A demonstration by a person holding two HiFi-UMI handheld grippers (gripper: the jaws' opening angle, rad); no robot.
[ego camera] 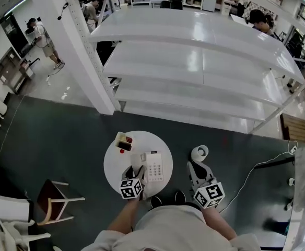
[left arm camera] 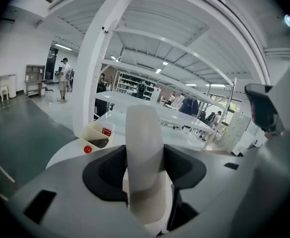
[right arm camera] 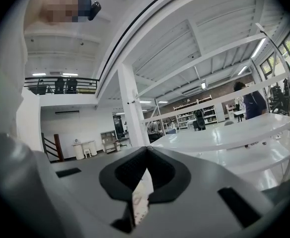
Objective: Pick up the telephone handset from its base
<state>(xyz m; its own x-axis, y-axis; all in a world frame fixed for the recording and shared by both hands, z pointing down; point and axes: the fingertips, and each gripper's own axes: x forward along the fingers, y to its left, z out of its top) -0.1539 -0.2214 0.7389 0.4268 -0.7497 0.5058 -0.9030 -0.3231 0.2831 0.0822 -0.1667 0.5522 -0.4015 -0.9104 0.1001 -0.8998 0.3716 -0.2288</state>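
Handset — one, white — clamped in left gripper jaws; right gripper jaws together; one base on round table.

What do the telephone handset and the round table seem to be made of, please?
The telephone handset, held in the left gripper, looks like smooth white moulded plastic: rounded back, soft sheen. The round table has a flat white, faintly glossy top, perhaps laminate or painted board; I cannot tell which.

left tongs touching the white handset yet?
Touching. The left gripper view shows the white plastic telephone handset clamped in the left tongs, both dark jaws pressed against its sides with no gap.
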